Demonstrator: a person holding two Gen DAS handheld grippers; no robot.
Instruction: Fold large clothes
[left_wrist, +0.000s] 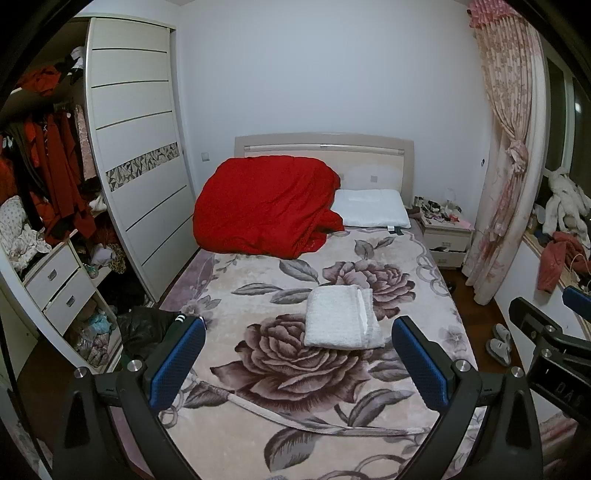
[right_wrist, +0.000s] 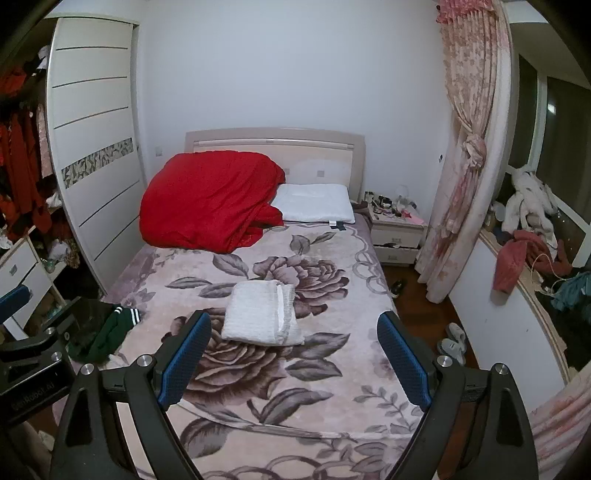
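Both tongs, left (left_wrist: 298, 363) and right (right_wrist: 294, 356), gape wide and empty above the folded white garment (left_wrist: 341, 317); no writing readable.

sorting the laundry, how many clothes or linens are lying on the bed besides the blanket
4: a folded white cloth mid-bed, a red quilt by the headboard, a pillow beside it, a dark garment at the left edge. Others may be hidden under the quilt.
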